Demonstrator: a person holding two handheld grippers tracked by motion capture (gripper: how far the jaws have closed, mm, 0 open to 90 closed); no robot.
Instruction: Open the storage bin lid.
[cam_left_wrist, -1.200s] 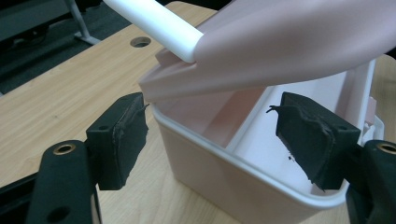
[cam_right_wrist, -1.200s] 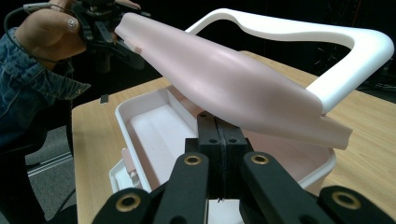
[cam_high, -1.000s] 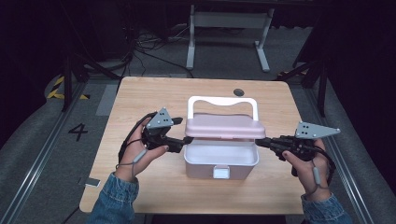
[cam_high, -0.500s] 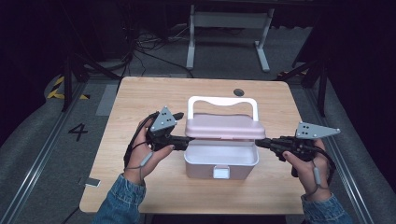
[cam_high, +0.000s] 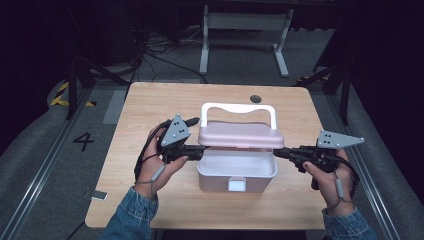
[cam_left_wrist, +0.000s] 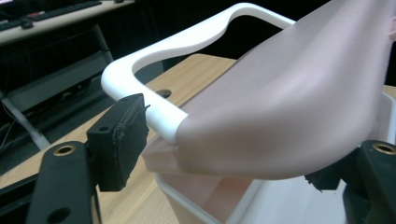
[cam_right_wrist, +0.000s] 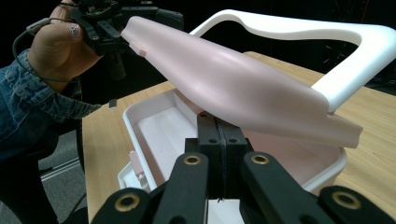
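My left claw (cam_high: 199, 151) is spread wide around the pink lid's (cam_high: 240, 134) left end, pads apparently not touching it, so I'd close gently before lifting further. The box (cam_high: 237, 172) sits mid-table (cam_high: 150, 110), lid half raised. My right claw (cam_high: 278, 152) is pinched closed, empty, under the lid's right edge. Plenty of bare wood all round.
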